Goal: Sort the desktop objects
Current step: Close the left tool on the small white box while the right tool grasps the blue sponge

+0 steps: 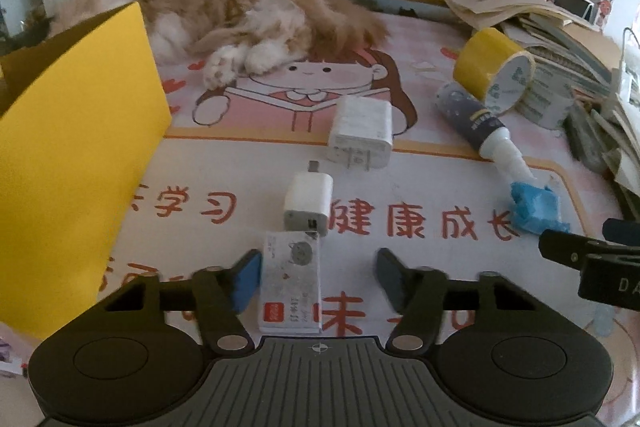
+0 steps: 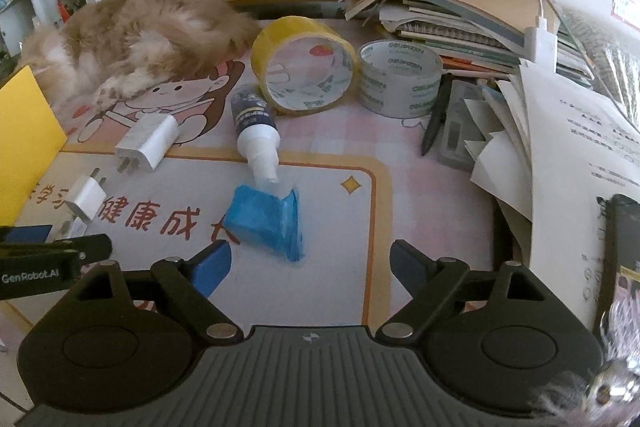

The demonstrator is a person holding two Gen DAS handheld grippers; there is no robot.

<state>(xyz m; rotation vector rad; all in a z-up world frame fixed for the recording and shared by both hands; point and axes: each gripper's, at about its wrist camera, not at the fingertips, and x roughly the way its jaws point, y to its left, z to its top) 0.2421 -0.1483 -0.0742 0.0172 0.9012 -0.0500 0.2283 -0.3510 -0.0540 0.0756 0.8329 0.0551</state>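
Observation:
My left gripper (image 1: 316, 277) is open over the desk mat, and a white card pack (image 1: 291, 281) lies between its jaws against the left pad. Ahead lie a small white charger (image 1: 309, 205), (image 2: 85, 197) and a larger white plug adapter (image 1: 361, 132), (image 2: 147, 141). A dark spray bottle (image 1: 478, 125), (image 2: 256, 131) lies on its side, nozzle toward a crumpled blue tissue pack (image 1: 536, 209), (image 2: 266, 221). My right gripper (image 2: 310, 267) is open and empty just short of the blue pack. A yellow tape roll (image 2: 306, 67), (image 1: 494, 67) and a clear tape roll (image 2: 400, 79) lie behind.
A fluffy orange cat (image 1: 240, 11), (image 2: 140, 31) sleeps at the back of the mat. A yellow box (image 1: 72, 163) stands at the left. Stacked books and papers (image 2: 472, 23) crowd the right, with a black pen (image 2: 436, 119) and a phone (image 2: 618, 259). Bookshelves stand behind.

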